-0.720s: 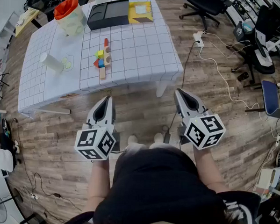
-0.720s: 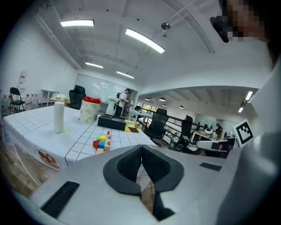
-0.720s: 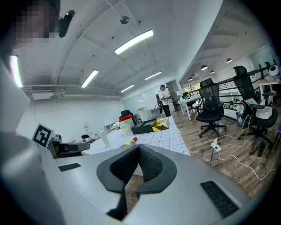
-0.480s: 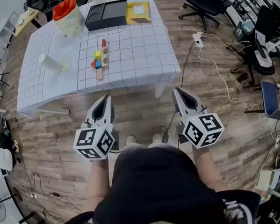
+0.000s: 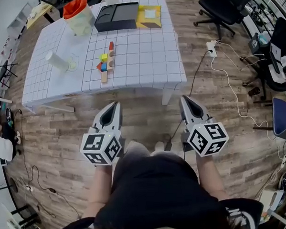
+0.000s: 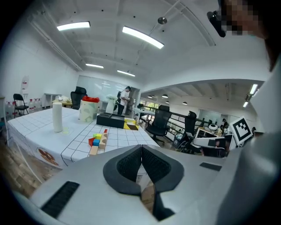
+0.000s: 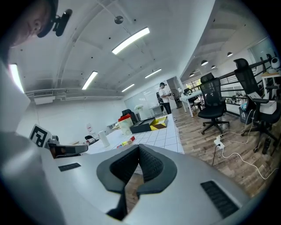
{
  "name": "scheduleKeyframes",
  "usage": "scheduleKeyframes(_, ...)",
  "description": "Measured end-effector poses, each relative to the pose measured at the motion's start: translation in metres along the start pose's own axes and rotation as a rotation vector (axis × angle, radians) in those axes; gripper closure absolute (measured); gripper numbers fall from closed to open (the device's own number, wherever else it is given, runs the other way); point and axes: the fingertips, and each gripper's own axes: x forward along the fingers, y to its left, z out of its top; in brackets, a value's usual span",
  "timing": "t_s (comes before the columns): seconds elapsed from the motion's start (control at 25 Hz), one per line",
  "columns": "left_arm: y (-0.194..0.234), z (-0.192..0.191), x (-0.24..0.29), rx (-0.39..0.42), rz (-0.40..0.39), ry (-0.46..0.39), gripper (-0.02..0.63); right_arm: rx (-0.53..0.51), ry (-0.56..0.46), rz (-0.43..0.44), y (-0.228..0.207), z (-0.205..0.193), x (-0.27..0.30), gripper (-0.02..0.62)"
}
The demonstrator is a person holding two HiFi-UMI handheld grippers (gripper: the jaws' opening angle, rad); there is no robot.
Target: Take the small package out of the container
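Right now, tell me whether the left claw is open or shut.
Shut. In the left gripper view the left claw has its jaws pressed together at the tips, with nothing between them.

Container contents indistinct; office chair partly beyond the top edge.

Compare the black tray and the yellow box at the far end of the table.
Colour: the black tray is dark all over, while the yellow box carries a pale label on top.
Size: the tray is clearly larger than the box.
Form: the tray is open and seems divided into compartments, while the box is closed.
Both lie flat, side by side, on the gridded table.
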Motion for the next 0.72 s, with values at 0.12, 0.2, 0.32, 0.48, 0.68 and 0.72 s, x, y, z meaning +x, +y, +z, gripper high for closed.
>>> scheduleKeyframes(0.12, -0.001, -0.005, -0.003, 0.008, 0.023, 0.015, 0.578, 0.004, 0.015, 0.018, -0.005, -0.004, 0.007, 0.581)
scheduleKeyframes(0.2, 0.004, -0.008, -0.003, 0.008, 0.042, 0.029, 0.578, 0.012, 0.025, 0.033, -0.005, -0.006, 0.014, 0.581)
scheduleKeyframes(0.32, 0.013, -0.006, 0.004, -0.01, 0.049, 0.032, 0.578, 0.009, 0.038, 0.062, 0.001, -0.007, 0.025, 0.581)
scheduleKeyframes(0.48, 0.018, 0.005, 0.028, -0.016, 0.02, 0.02, 0.578, -0.013, 0.046, 0.071, 0.004, 0.003, 0.043, 0.581)
scheduleKeyframes(0.68, 0.029, 0.018, 0.056, 0.002, -0.011, 0.03, 0.578, -0.042, 0.067, 0.069, 0.006, 0.014, 0.071, 0.581)
scheduleKeyframes(0.72, 0.033, 0.02, 0.062, 0.007, -0.016, 0.036, 0.578, -0.046, 0.07, 0.064, 0.005, 0.016, 0.079, 0.581)
